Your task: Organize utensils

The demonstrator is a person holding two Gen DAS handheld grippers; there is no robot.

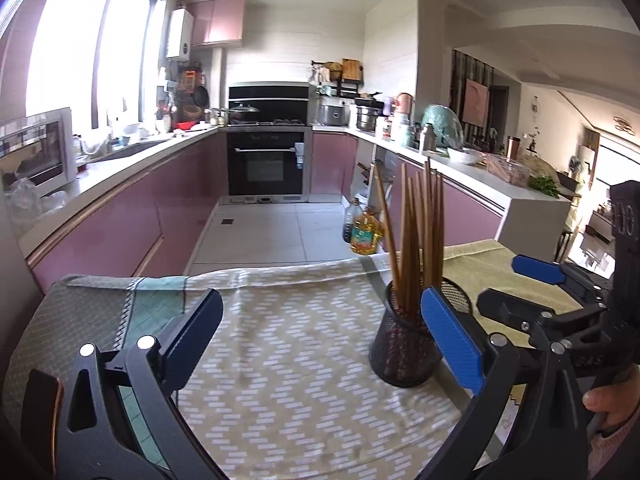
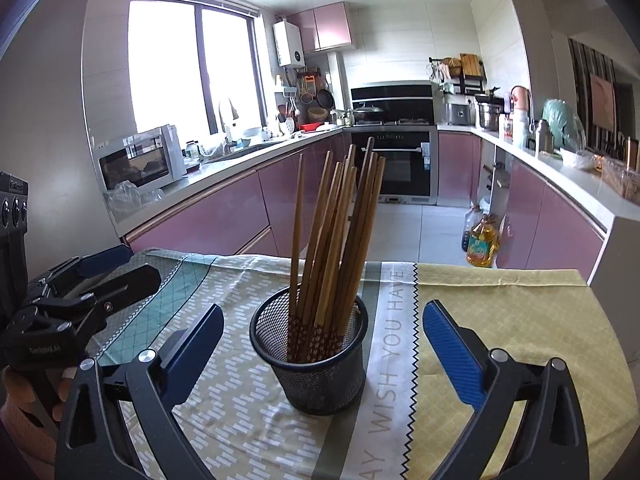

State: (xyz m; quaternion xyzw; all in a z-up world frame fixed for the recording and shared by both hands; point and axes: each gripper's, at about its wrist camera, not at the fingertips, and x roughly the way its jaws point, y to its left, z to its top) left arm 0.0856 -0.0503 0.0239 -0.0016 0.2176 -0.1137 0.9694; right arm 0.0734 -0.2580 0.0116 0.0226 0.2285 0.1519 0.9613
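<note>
A black mesh holder [image 2: 320, 376] stands upright on the patterned tablecloth [image 2: 500, 320], filled with several brown wooden chopsticks [image 2: 332, 232] that lean and fan out. My right gripper [image 2: 323, 310] is open wide, its blue-padded fingers either side of the holder without touching it. In the left wrist view the holder [image 1: 404, 356] and its chopsticks [image 1: 416, 232] sit just behind my left gripper's right finger. My left gripper [image 1: 320, 300] is open over bare cloth with nothing between its fingers. Each gripper shows in the other's view: right gripper [image 1: 498, 284], left gripper [image 2: 143, 263], both held by a hand.
The table's far edge drops to a tiled kitchen floor, where a yellow oil bottle [image 2: 482, 244] stands by pink cabinets. A microwave [image 2: 140, 162] sits on the left counter. The right counter [image 1: 500, 188] carries pots, bowls and baskets.
</note>
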